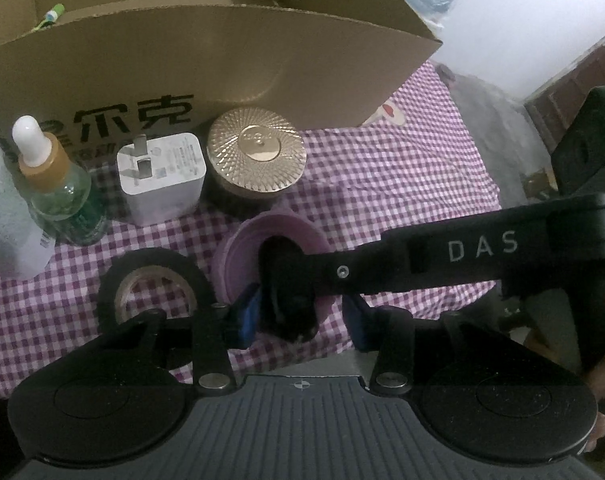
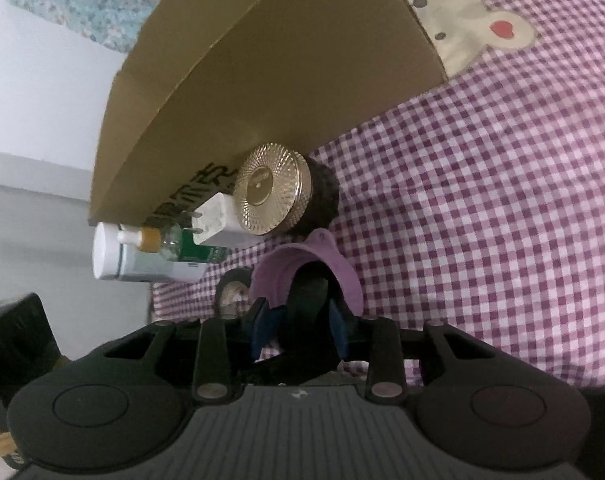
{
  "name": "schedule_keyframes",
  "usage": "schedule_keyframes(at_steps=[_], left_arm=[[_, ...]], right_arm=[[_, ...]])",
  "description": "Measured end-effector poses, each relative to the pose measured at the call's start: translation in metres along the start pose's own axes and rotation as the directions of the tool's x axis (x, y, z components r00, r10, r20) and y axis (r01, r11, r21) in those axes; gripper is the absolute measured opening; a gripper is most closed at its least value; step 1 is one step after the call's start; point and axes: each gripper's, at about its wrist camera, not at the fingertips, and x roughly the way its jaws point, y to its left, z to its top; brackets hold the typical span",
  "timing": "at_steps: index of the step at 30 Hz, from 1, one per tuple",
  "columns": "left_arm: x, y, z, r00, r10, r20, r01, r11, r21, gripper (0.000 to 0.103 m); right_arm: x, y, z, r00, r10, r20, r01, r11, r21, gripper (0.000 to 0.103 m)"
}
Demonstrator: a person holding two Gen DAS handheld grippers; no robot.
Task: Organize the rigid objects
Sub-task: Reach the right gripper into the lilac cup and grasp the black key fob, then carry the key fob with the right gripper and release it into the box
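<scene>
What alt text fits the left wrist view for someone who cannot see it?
The right gripper reaches in from the right, fingers on the rim of a purple dish between the open left gripper fingers. Behind, on checked cloth, stand a dropper bottle, white charger, gold-lidded jar, tape roll and cardboard box.

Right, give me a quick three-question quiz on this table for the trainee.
1. Which item stands between the dropper bottle and the gold-lidded jar?
A. white charger plug
B. a red cup
C. a spoon

2. True or false: the black tape roll lies on the checked cloth, outside the cardboard box.

3. Fill in: the checked cloth is white and ____.

Key: 1 A; 2 true; 3 purple.
</scene>
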Motion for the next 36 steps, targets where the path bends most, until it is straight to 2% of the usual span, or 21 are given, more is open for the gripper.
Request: schedule_keyframes(at_steps=[4, 8, 13, 22, 30, 36], left_arm=[[0.002, 0.003, 0.001, 1.0, -0.007, -0.009, 0.007, 1.0, -0.004, 0.037], [0.002, 0.005, 0.0, 1.0, -0.016, -0.008, 0.016, 1.0, -0.003, 0.036], [0.001, 0.005, -0.001, 1.0, -0.02, 0.002, 0.02, 1.0, -0.009, 0.036], [-0.019, -0.005, -0.01, 0.999, -0.008, 0.035, 0.007, 1.0, 0.022, 0.036], [-0.068, -0.025, -0.015, 0.992, -0.006, 0.127, -0.003, 0.997, 0.072, 0.036], [-0.121, -0.04, -0.008, 0.967, 0.001, 0.255, -0.026, 0.995, 0.097, 0.036]], right_arm=[[0.006, -0.001, 0.003, 1.0, -0.006, -0.014, 0.006, 1.0, 0.001, 0.036], [0.012, -0.004, 0.004, 1.0, 0.002, -0.018, -0.002, 1.0, 0.013, 0.035], [0.014, -0.01, 0.001, 0.999, 0.034, 0.016, -0.034, 0.998, 0.043, 0.031], [-0.01, -0.015, -0.008, 0.995, 0.079, 0.062, -0.082, 0.995, 0.049, 0.028], [-0.052, 0.007, -0.02, 0.984, 0.108, 0.139, -0.108, 0.994, -0.01, 0.028], [-0.096, 0.042, -0.023, 0.957, 0.169, 0.234, -0.147, 0.983, -0.108, 0.028]])
